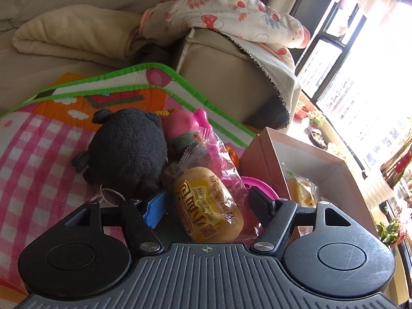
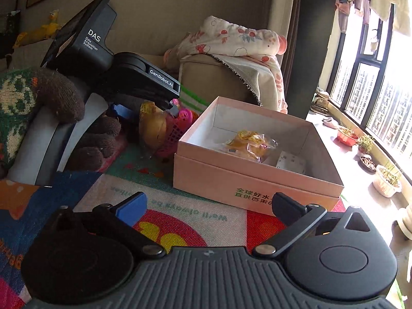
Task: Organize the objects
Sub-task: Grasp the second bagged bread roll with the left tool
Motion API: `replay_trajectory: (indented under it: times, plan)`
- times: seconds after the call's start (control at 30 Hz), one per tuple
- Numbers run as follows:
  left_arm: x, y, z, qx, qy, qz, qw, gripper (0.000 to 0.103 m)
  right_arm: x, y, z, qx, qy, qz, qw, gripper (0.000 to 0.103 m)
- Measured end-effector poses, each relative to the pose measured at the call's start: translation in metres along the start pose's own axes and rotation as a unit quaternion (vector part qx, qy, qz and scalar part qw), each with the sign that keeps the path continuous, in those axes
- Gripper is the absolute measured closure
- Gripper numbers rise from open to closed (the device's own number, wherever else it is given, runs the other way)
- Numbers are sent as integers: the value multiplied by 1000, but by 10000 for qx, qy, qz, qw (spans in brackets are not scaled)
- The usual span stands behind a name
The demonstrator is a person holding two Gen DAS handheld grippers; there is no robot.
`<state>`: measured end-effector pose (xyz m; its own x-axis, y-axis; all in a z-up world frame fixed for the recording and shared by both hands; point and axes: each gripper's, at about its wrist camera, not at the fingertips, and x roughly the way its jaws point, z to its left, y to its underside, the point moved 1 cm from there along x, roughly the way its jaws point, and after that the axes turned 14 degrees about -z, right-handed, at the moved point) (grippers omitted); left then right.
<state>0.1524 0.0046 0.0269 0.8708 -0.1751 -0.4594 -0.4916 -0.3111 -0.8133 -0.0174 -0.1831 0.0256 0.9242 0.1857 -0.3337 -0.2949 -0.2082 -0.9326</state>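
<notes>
One wrapped bun point(image 2: 248, 143) already lies in the pink box point(image 2: 255, 180) at frame centre, while the left tongs point(image 1: 207, 199), released, straddle another bread packet point(image 1: 206, 203) beside the black plush point(image 1: 128, 149), and the right tongs point(image 2: 209, 206) gape empty

A colourful play mat point(image 2: 180, 206) with a green hem covers the surface — pink checks on one part, bright shapes on another. Directly on it sit an open pink cardboard box point(image 2: 247, 180), a black plush toy point(image 1: 128, 149) lying just beside a pink plastic basket point(image 2: 177, 131) — and a wrapped bread roll point(image 1: 208, 203).
</notes>
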Motion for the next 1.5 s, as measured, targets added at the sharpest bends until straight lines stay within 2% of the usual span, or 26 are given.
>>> replay_trajectory:
  times: [0.13, 0.23, 0.4, 0.53, 0.57, 0.6, 0.67, 0.73, 0.8, 0.87, 0.93, 1.03, 1.17, 1.3, 1.37, 1.5]
  plan:
    - [0, 4, 4, 93, 17, -82, 9999, 28, -1, 12, 4, 31, -16, 109, 9999, 0]
    - [-9, 6, 7, 168, 211, -143, 9995, 35, 0, 18, 1, 103, 9, 209, 9997, 0]
    - [-41, 7, 14, 713, 473, -244, 9960, 48, -1, 17, -2, 119, 72, 161, 9998, 0]
    - [-66, 6, 32, 1157, 280, -89, 9929, 57, 0, 15, 0, 124, 35, 122, 9998, 0]
    - [-71, 7, 38, 1244, 181, -21, 9921, 67, 0, 15, 1, 146, 20, 113, 9998, 0]
    - [-76, 10, 46, 1282, 143, 59, 9916, 68, 1, 15, 1, 162, 12, 109, 9998, 0]
    - [-86, 15, 66, 1057, 320, 155, 9938, 69, 2, 15, 2, 190, -17, 115, 9998, 0]
    - [-92, 19, 82, 563, 642, 228, 9961, 69, 5, 17, 3, 192, -32, 158, 9997, 0]
    - [-96, 21, 91, 171, 746, 212, 9968, 69, 8, 18, 4, 187, -33, 222, 9996, 0]
    - [-102, 16, 92, 118, 739, -82, 9972, 69, 8, 18, 4, 203, -10, 220, 9995, 0]
    - [-108, 9, 88, 276, 803, -417, 9955, 69, 7, 18, 3, 232, 3, 198, 9995, 0]
    - [-103, 3, 82, 371, 765, -404, 9956, 69, 7, 19, 1, 290, 7, 214, 9993, 0]
    - [-88, 10, 95, -432, 530, -227, 9974, 69, 7, 20, 0, 329, -5, 205, 9992, 0]
    - [-76, 17, 105, -1437, 686, -411, 9864, 68, 8, 20, 0, 379, -61, 235, 9990, 0]
    - [-65, 16, 95, -1421, 754, -438, 9860, 64, 9, 20, 1, 384, -85, 281, 9988, 0]
    - [-45, 10, 67, -935, 699, -453, 9921, 58, 7, 21, 0, 420, -72, 241, 9988, 0]
